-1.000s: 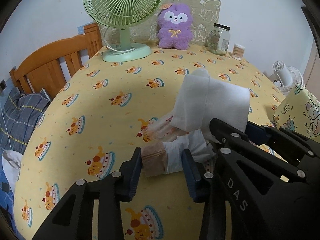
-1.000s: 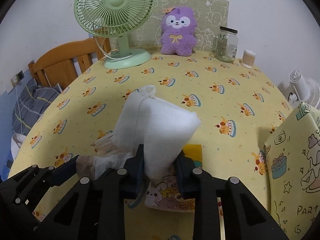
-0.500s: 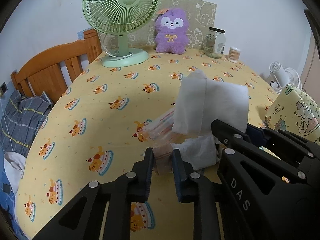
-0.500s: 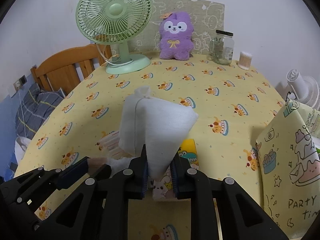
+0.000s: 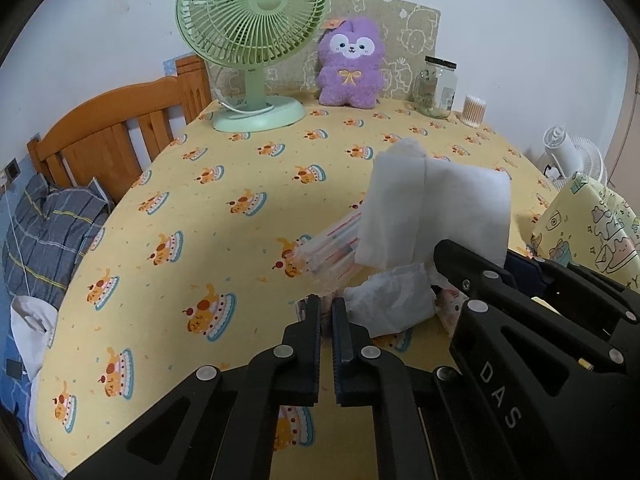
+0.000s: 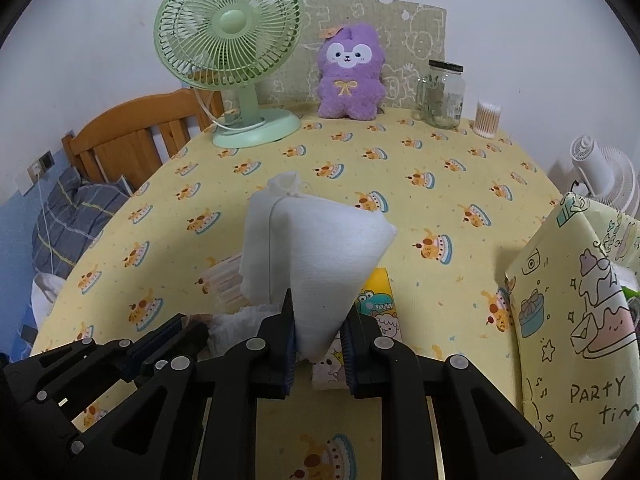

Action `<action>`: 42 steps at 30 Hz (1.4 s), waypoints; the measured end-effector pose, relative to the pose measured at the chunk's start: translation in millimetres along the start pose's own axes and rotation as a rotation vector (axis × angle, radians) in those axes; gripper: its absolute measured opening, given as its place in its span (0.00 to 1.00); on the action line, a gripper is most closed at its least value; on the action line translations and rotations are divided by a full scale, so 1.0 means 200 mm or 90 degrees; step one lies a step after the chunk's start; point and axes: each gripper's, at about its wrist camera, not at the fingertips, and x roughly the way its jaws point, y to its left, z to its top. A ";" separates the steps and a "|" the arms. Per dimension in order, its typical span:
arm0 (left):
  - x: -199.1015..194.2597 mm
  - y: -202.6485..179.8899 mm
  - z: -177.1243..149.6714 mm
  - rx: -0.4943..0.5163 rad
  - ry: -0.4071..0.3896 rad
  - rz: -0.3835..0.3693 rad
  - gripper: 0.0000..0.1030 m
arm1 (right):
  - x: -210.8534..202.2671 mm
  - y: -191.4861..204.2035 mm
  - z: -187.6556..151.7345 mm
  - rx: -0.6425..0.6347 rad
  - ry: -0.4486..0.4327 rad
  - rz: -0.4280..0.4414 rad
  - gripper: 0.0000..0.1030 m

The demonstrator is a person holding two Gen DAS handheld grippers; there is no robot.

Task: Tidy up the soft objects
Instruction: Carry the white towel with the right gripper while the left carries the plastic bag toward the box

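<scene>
My right gripper [image 6: 320,328] is shut on the lower corner of a folded white cloth [image 6: 316,256], holding it up above the yellow tablecloth [image 6: 460,184]. That cloth [image 5: 436,216] also hangs at centre right in the left wrist view. Under it lie a clear plastic packet of striped sticks [image 5: 332,248] and a crumpled white wrapper [image 5: 388,304]. My left gripper [image 5: 326,312] is shut, pinching the thin near edge of the plastic packet. A yellow cartoon-print pack [image 6: 378,300] lies beneath the cloth, partly hidden.
At the table's back stand a green fan [image 5: 256,40], a purple plush toy [image 5: 350,68], a glass jar [image 5: 436,88] and a cotton swab tub [image 5: 474,110]. A printed gift bag [image 6: 580,320] stands close on the right. A wooden headboard [image 5: 120,128] is left.
The left jaws, wide around the packet's end a second ago, have closed onto its edge. The right jaws squeezed slightly tighter on the white cloth. Neither hand shifted much.
</scene>
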 end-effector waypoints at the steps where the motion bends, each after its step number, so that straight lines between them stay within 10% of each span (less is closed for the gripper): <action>1: -0.01 0.00 0.00 0.002 -0.004 0.000 0.01 | -0.01 0.00 0.00 0.000 -0.003 0.001 0.21; 42: -0.53 -0.32 0.20 0.037 -0.142 -0.024 0.01 | -0.64 -0.24 0.18 0.035 -0.135 -0.022 0.21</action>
